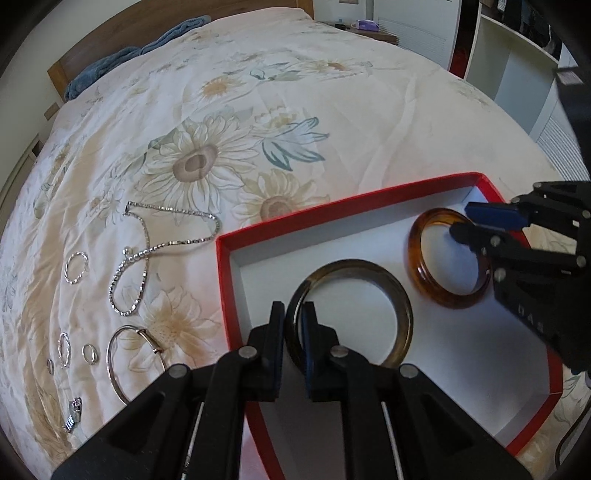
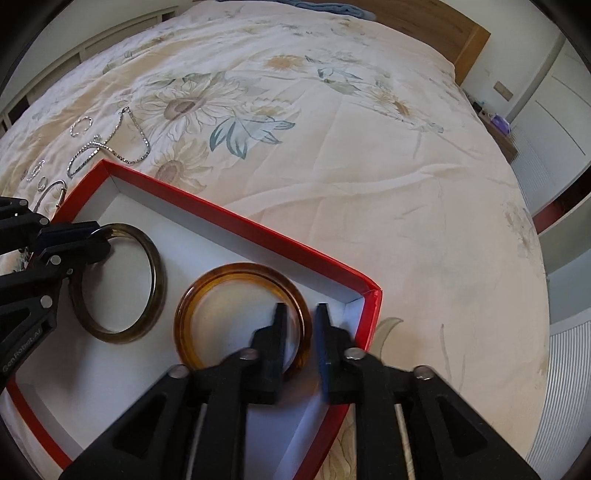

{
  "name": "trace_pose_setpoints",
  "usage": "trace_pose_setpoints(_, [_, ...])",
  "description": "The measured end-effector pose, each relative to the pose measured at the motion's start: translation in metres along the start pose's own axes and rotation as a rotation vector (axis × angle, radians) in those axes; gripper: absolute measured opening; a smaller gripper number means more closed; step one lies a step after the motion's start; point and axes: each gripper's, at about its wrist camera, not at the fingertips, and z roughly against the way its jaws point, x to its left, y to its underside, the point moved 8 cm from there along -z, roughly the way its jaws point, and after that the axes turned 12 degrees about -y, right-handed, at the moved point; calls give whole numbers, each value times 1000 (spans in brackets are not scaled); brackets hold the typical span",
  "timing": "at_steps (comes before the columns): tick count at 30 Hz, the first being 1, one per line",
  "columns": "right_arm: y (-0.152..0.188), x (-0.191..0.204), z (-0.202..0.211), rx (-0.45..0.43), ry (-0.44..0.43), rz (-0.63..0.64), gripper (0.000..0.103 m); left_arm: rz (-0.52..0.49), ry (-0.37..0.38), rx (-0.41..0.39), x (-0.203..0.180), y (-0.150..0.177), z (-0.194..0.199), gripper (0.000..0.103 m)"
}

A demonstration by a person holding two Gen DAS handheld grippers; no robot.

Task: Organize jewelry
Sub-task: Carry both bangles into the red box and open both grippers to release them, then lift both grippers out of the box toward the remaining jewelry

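Observation:
A red box (image 1: 222, 280) with a white floor lies on the flowered bedspread; it also shows in the right wrist view (image 2: 258, 230). My left gripper (image 1: 293, 314) is shut on the rim of a dark olive bangle (image 1: 400, 295), which rests on the box floor (image 2: 155, 291). My right gripper (image 2: 301, 314) straddles the rim of an amber bangle (image 2: 229, 271) with a small gap on each side; the bangle lies flat in the box (image 1: 415, 254). A silver chain necklace (image 1: 147, 251), several silver rings (image 1: 76, 267) and a thin silver bangle (image 1: 114, 369) lie on the bedspread left of the box.
A small silver clasp piece (image 1: 74, 413) lies near the bed's left edge. A blue towel (image 1: 110, 66) lies by the wooden headboard. A nightstand (image 1: 369, 31) and white cupboards (image 2: 554, 147) stand beside the bed.

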Motion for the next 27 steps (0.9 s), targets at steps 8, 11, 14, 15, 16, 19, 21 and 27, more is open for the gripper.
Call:
trace_pose_setpoints(8, [8,4,50,-58,24,-32,28,88,55,-89,21,0,41,10])
trace_pose_setpoints(11, [14,13,92,-132,7,-71,30,116,55,-158,42,6,73,10])
trace_pose_setpoints(14, [18,35,134,-215,-38,-98,30,131,50,-172,72,25,99,10])
trace_pose_setpoints(15, [19,42,144,-235,-51,-102,31,139,46,-163,87,34,107,10])
trace_pose_setpoints(16, [20,53,158,-264,-72,-106,31,156,43,-162,105,44,116,10])
trace_pose_setpoints(19, [24,90,187,-324,-136,-105,31,192,14,-176,153,70,134,10])
trace_pose_setpoints(21, [26,120,199,-350,-186,-98,33,215,-6,-177,191,92,144,15])
trace_pose_setpoints(27, [32,205,195,-352,-337,-82,40,278,-60,-184,277,153,160,31])
